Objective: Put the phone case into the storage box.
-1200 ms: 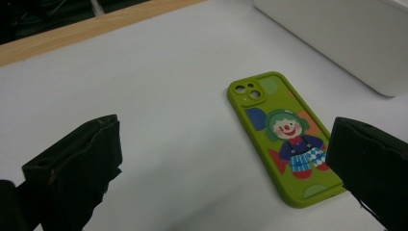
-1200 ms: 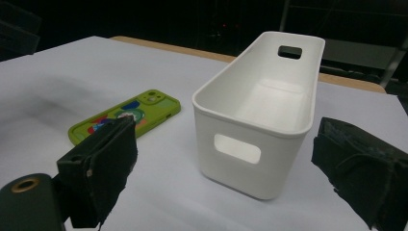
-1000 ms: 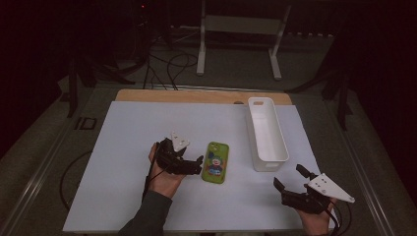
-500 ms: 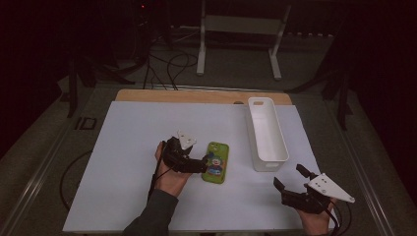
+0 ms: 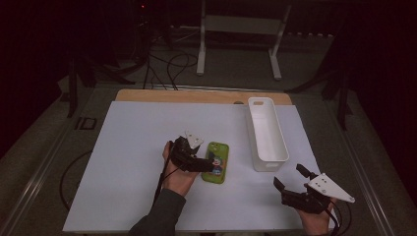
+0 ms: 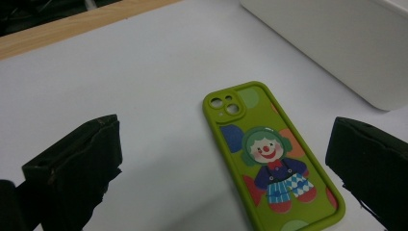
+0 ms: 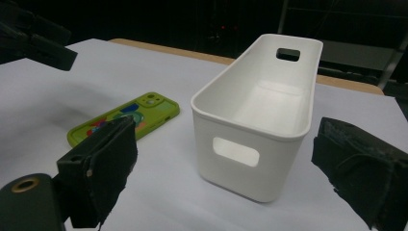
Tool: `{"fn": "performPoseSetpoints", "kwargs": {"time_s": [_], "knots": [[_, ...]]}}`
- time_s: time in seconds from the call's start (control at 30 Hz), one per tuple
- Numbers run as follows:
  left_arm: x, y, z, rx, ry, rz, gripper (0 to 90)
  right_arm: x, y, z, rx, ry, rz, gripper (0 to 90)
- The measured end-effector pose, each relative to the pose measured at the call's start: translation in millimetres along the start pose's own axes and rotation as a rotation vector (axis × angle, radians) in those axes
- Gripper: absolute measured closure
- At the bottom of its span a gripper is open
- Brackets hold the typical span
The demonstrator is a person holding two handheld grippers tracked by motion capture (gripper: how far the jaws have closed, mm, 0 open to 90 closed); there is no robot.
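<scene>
Your white worktop (image 5: 137,162) sits in a dark room; both hand-held grippers gape: left (image 5: 209,166) over the glossy green phone (image 5: 217,162), right (image 5: 290,179) near the smooth white bin (image 5: 268,147).

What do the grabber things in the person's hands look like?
Both are black. The left gripper and right gripper each carry a pale three-cornered plate. Their blocky black fingers look padded. A thin black cable trails from each, and the left arm wears a dark sleeve.
</scene>
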State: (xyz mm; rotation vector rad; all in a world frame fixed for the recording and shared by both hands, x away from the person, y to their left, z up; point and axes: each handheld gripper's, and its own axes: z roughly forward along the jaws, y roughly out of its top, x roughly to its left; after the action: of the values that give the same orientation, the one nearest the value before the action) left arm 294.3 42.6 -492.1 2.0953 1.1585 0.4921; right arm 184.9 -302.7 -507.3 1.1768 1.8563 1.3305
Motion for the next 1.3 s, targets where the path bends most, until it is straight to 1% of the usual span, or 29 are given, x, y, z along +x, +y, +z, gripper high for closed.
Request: {"fn": "performPoseSetpoints", "kwargs": {"time_s": [0.2, 0.23, 0.5, 1.0, 1.3], "knots": [[-7.0, 0.7, 8.5, 0.015, -0.007, 0.002, 0.0, -0.7, -0.4, 0.1, -0.001, 0.000, 0.000, 8.0], [-7.8, 1.0, 9.8, 0.020, -0.009, 0.007, 0.0, -0.7, -0.5, 0.2, 0.000, -0.001, 0.001, 8.0], [-14.0, 3.2, 18.2, 0.028, -0.015, -0.001, 0.0, -0.6, -0.6, 0.6, -0.001, 0.001, 0.002, 8.0], [-23.1, 3.6, 31.8, 0.045, -0.002, 0.005, 0.0, -0.7, -0.2, 0.1, -0.002, -0.001, 0.003, 8.0], [-28.1, 4.1, 38.9, 0.058, -0.002, 0.008, 0.0, -0.5, 0.8, 1.6, -0.006, 0.002, 0.002, 8.0]]}}
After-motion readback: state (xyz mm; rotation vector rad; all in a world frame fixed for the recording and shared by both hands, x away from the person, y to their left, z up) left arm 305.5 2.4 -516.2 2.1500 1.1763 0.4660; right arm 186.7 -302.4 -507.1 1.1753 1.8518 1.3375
